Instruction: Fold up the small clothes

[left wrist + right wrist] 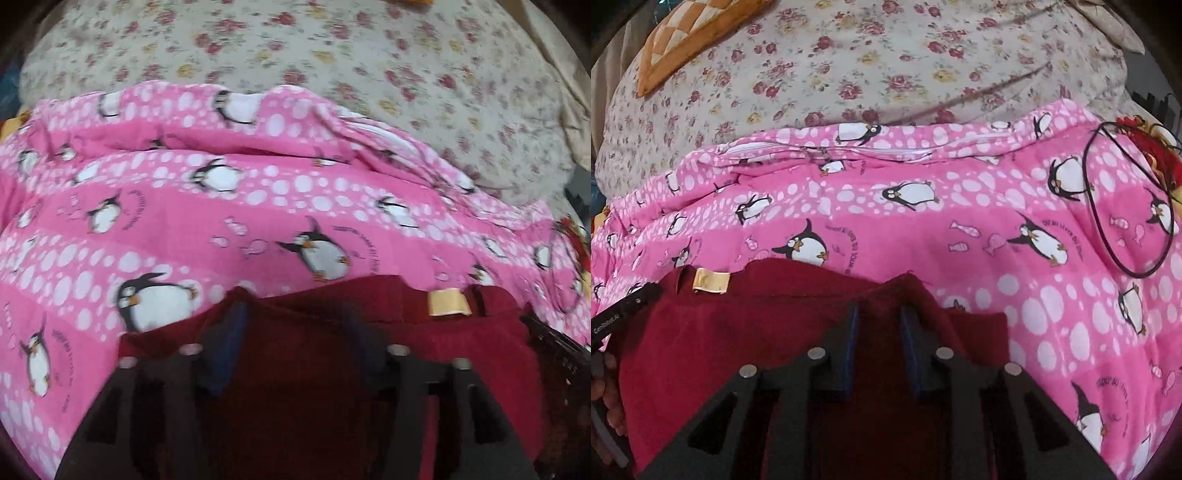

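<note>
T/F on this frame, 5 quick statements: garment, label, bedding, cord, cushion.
1. The dark red knit garment lies on a pink penguin-print cover. True.
2. The garment's gold satin label is blue. False: it is gold.
3. The cream floral bedsheet lies beyond the pink cover. True.
4. A thin black looped cord rests on the red garment. False: it rests on the pink cover, apart from the garment.
5. The orange and cream checked cushion sits on the pink cover. False: it sits on the floral sheet.
</note>
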Demonstrator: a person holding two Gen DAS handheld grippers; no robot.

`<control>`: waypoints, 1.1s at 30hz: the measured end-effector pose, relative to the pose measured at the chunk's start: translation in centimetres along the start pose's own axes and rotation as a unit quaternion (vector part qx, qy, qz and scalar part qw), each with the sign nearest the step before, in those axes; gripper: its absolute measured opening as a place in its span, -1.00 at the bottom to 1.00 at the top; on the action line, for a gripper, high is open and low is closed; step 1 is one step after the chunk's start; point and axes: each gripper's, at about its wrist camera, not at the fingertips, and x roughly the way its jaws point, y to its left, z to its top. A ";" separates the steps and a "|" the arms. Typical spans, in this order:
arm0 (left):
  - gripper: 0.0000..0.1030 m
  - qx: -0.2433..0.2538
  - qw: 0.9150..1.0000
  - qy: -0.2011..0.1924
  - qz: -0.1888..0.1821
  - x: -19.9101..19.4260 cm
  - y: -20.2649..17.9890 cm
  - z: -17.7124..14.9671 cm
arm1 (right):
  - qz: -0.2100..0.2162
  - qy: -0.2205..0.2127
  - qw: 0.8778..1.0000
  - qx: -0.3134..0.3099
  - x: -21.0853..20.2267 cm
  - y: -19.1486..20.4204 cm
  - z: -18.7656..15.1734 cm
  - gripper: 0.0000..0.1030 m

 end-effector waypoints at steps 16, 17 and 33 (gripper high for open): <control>0.01 0.097 0.990 -0.096 -0.031 -7.6 -7.1 -4.8 | 0.060 -0.122 0.988 -0.074 -10.1 4.0 -5.0 -0.51; 0.01 0.096 0.991 -0.084 -0.030 -7.3 -7.6 -5.6 | 0.057 -0.111 0.989 -0.075 -9.9 4.3 -5.7 -0.51; 0.06 0.013 0.996 -0.076 -0.048 -9.0 -3.6 -8.1 | 0.023 -0.108 0.985 -0.131 -9.4 8.1 -7.9 -0.38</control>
